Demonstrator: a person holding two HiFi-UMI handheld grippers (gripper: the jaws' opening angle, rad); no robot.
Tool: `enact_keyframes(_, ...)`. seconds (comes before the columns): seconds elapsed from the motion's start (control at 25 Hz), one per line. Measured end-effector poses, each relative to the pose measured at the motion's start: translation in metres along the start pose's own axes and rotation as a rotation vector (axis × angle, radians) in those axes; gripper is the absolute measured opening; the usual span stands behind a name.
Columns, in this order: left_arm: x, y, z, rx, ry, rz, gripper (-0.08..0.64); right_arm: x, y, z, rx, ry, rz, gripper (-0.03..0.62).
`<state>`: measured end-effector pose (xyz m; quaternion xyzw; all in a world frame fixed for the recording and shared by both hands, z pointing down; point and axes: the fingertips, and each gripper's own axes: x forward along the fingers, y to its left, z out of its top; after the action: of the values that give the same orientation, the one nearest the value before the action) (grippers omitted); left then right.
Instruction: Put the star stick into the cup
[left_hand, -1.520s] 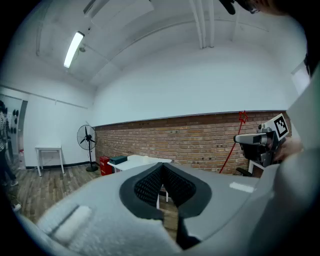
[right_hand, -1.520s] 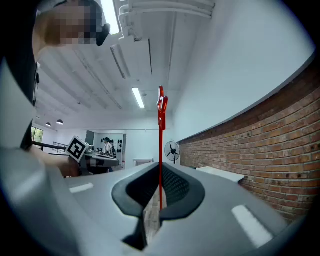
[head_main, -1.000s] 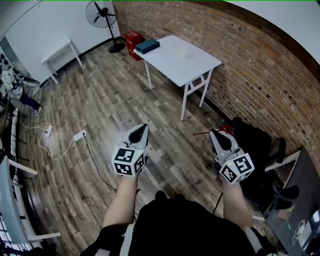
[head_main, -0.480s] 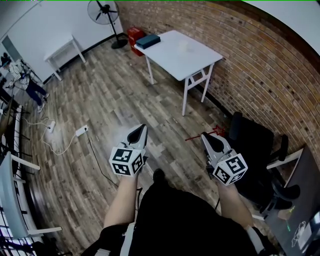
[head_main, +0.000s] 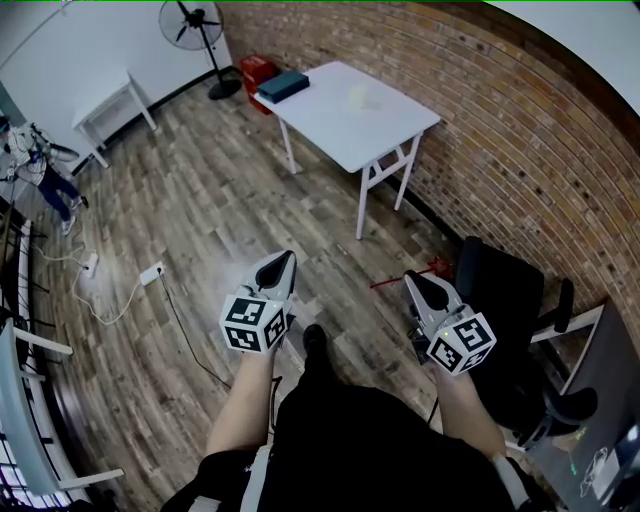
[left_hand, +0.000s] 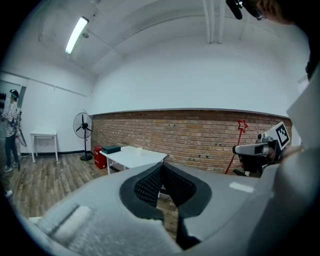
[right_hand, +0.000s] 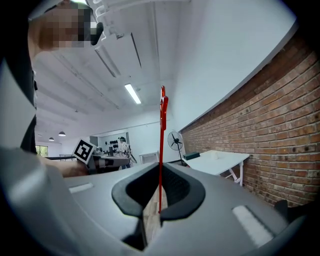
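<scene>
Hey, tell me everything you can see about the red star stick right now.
The star stick is a thin, straight red rod that looks like plastic, with a small outlined star at its upper end. It stands near upright, star up. The closed jaws of the right gripper pinch it partway along its shaft. Nothing else touches it.

No words, numbers or brand names can be read. The left marker cube (head_main: 256, 322) and right marker cube (head_main: 462, 342), lower centre, bear only black-and-white square patterns, seemingly letterless.
</scene>
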<state>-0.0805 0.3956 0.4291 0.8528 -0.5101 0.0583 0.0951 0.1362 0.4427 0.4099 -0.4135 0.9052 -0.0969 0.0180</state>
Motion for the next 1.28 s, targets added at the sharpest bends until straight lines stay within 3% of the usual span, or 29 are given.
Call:
enact_keyframes(0.64,0.161,0.158,0.025,-0.041,0.02,-0.109,0.0,0.202,-0.074,0.011,-0.007,0.074,-0.099,0.015)
enact_keyframes(0.8,0.191,0.188,0.036,0.013,0.031,-0.159,0.0,0.244,-0.081,0.014,-0.039,0.094,-0.118,0.015)
enact_keyframes(1.0,0.207,0.213,0.064,0.033,-0.021,-0.181,0.002,0.271,-0.097,0.033,-0.051,0.067,-0.173,0.015)
enact_keyframes(1.28,0.225,0.216,0.054,0.007,0.004,-0.212,0.0,0.276,-0.122,0.031,-0.012,0.063,-0.23,0.015)
